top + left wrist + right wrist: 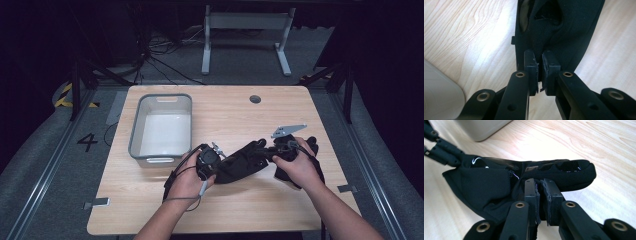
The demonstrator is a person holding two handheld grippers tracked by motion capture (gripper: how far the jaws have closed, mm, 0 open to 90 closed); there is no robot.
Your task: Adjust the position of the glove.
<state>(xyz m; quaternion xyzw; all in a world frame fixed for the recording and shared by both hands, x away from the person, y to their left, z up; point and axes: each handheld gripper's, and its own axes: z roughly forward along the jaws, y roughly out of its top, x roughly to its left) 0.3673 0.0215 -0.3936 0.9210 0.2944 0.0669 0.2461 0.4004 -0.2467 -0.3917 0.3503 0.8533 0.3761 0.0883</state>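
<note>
A black, limp fabric garment (245, 161) lies stretched across the near half of the pale wooden table (235, 112), and both hand-held tools have hold of it. The left gripper (212, 159) pinches one end of the cloth: in the left gripper view its two black jaws stand nearly together with a fold of the dark fabric (554, 32) caught between the worn pads (533, 65). The right gripper (280, 150), carrying a grey three-cornered plate on top, is likewise pressed together on the opposite end; in the right gripper view the jaws close on a thin layer of the cloth (499, 185), whose rounded, thicker edge bulges beyond them. Holding the garment at two well-separated ends seems meant to keep it spread and under light tension, so that it can be lifted or folded without bunching. The garment rests on the table just to the right of a grey rectangular plastic bin (161, 129), which stands open with nothing visible in it; its nearness suggests it may be where the cloth is headed. A small dark round hole (255, 99) sits in the tabletop farther back, well apart from the work.
</note>
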